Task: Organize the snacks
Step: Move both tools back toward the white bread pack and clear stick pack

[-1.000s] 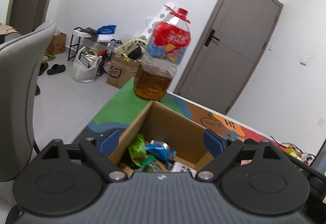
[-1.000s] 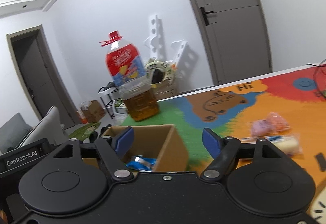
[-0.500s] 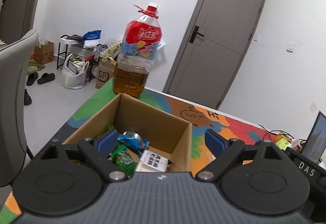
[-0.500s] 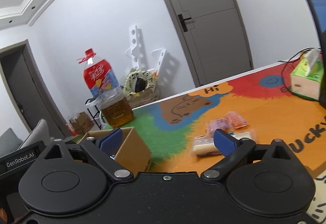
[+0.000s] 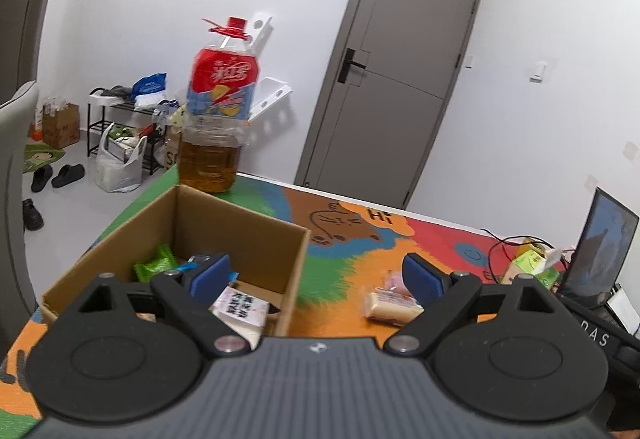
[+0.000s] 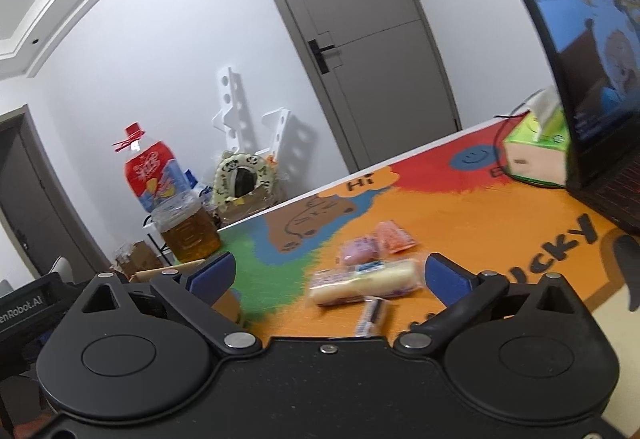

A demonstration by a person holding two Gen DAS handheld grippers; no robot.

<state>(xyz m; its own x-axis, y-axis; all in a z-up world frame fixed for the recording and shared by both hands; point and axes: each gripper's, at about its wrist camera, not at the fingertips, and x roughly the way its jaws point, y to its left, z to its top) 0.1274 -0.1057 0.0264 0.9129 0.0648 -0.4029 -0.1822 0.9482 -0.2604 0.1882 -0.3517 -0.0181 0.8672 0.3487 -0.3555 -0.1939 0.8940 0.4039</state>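
Both views have swung right since a second ago: cardboard box now sits at the left, loose snacks have come into frame. Right hand-held gripper (image 6: 327,275) has jaws wide apart, nothing between them. Left hand-held gripper (image 5: 316,273) likewise spread and empty, its left finger over the cardboard box (image 5: 240,235).

Nearest the right hand-held gripper: small wrapped stick (image 6: 371,315), just below the long bread roll packet (image 6: 366,281). That packet lies on the table (image 6: 480,215) directly ahead, between the blue fingertips, long axis running left-right, across the jaw opening. Likely next pick; right hand looks nearer to it than left, and the wrist probably needs a turn to close across the narrow side.

Farther: pink snack (image 6: 358,250) and orange snack (image 6: 394,236), side by side. Box already holds green packet (image 5: 155,266) and white packet (image 5: 240,305). Far left: oil bottle (image 6: 180,211). Far right: tissue box (image 6: 536,151), laptop (image 6: 596,79).
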